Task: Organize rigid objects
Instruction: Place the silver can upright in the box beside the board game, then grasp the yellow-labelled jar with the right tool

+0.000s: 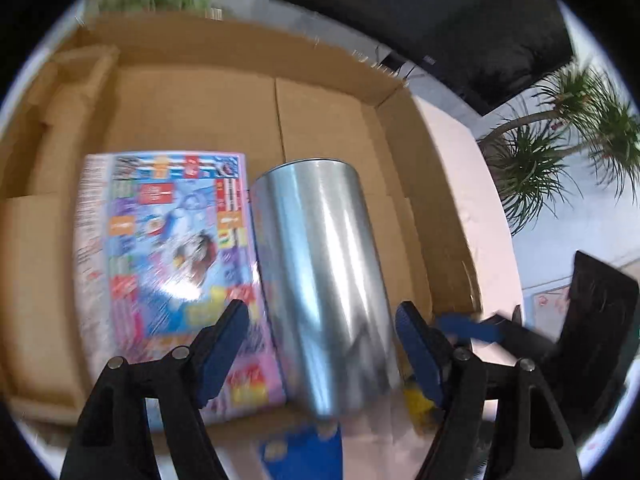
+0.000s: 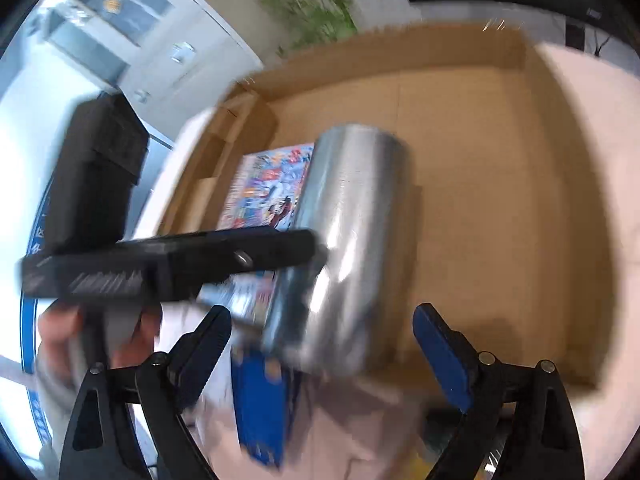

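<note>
A shiny metal cylinder tin (image 1: 324, 280) lies on its side in an open cardboard box (image 1: 192, 112), its near end over the box's front edge. A colourful flat picture box (image 1: 168, 256) lies beside it on the left. My left gripper (image 1: 320, 344) is open, its blue pads either side of the tin's near end, apart from it. In the right wrist view the tin (image 2: 348, 240) is blurred between my open right gripper (image 2: 324, 344) fingers; the left gripper (image 2: 168, 264) reaches across to it. The picture box (image 2: 268, 188) lies behind.
A blue box (image 2: 260, 400) lies on the pink tabletop (image 2: 360, 432) in front of the cardboard box (image 2: 500, 160). Something yellow (image 1: 416, 400) lies by the box's front right corner. Potted plants (image 1: 560, 140) stand beyond the table. A dark screen (image 1: 440, 20) is behind.
</note>
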A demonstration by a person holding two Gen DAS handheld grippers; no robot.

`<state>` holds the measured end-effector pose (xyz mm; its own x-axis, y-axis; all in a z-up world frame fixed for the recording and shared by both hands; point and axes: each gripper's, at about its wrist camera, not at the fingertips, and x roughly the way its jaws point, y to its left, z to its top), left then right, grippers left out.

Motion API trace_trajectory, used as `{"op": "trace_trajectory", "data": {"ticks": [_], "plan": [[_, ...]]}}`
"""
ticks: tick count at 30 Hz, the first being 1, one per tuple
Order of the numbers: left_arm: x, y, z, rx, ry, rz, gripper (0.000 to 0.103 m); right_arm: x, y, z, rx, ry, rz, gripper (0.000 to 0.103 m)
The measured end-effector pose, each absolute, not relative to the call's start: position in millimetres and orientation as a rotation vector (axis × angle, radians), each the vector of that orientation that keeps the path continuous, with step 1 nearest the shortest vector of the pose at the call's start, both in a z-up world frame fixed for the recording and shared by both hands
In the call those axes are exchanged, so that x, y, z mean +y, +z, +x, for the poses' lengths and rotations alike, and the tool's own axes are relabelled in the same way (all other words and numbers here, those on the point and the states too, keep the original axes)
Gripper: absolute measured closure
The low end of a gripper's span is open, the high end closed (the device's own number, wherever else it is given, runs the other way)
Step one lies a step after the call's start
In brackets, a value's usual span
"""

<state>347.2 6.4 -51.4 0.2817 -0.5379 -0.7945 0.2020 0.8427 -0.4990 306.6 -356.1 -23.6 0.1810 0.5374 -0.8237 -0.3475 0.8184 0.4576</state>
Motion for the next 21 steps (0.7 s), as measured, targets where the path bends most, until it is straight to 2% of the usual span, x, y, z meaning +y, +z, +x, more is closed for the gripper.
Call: {"op": "trace_trajectory", "data": {"ticks": [3, 6, 7, 8, 11, 14, 18, 21], "plan": [[11, -32, 299, 1.114, -0.523, -0.325, 0.028, -418, 4, 267, 1.15, 0.584, 0.152, 0.01], [-3, -33, 258, 1.1, -0.56, -0.356, 0.026, -450, -6, 240, 1.183, 0.494, 0.123, 0.01], [-6, -39, 251, 1.115, -0.585, -0.371, 0.026, -455, -16, 234, 1.217, 0.474, 0.117, 0.011], [-14, -48, 244, 1.138, -0.607, -0.397, 0.026, -455, -27, 227, 1.247, 0.477, 0.102, 0.018], [-35, -71, 238, 1.215, -0.644, -0.455, 0.026, -442, -48, 207, 1.279, 0.508, 0.025, 0.019], [-53, -81, 242, 1.26, -0.648, -0.477, 0.026, -428, -51, 198, 1.306, 0.66, 0.075, 0.022], [-68, -101, 248, 1.347, -0.599, -0.452, 0.025, -426, -68, 207, 1.356, 0.708, 0.126, 0.016], [-65, -104, 243, 1.342, -0.591, -0.477, 0.026, -428, -74, 210, 1.36, 0.699, 0.152, 0.016]]}}
